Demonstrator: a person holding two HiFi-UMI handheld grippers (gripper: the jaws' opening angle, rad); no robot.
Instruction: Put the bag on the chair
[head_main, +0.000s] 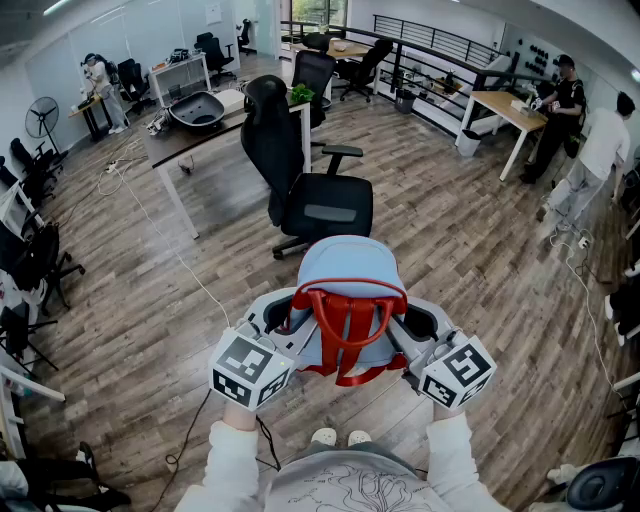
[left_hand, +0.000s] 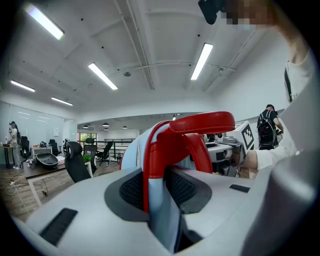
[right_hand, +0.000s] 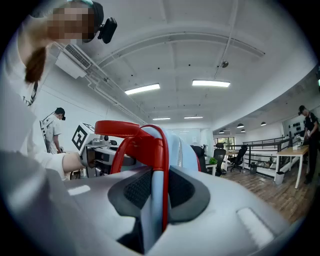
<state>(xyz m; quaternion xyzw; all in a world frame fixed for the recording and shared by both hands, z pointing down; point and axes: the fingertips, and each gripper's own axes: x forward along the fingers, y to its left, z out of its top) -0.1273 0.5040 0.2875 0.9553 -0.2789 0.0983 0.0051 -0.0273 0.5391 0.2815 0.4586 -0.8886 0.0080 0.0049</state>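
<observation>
Head view, left: left hand-held gripper (head_main: 288, 322) meets the left side of the bag (head_main: 350, 285). The jaw contact is not clear from this angle.

Left gripper view: the left hand-held gripper (left_hand: 159, 192) is clamped on a fold of the bag's (left_hand: 135, 150) pale blue fabric and a red strap (left_hand: 151, 160). This view alone shows the other gripper's marker cube (left_hand: 246, 135) beyond the bag.

Centre, head view: the bag hangs in the air between the two grippers, red handle (head_main: 348, 293) uppermost, over the wood floor (head_main: 150, 330). The black chair (head_main: 312, 195) stands just beyond it, apart from the bag, beside a counter (head_main: 200, 135). Neither gripper view shows the chair's seat.

Right, head view: right hand-held gripper (head_main: 412, 325) meets the bag's right side.

Right gripper view: the right hand-held gripper (right_hand: 156, 192) is closed on blue fabric and a red strap (right_hand: 163, 165) of the bag (right_hand: 182, 150). The left gripper's marker cube (right_hand: 81, 137) shows behind the handle (right_hand: 117, 128).
</observation>
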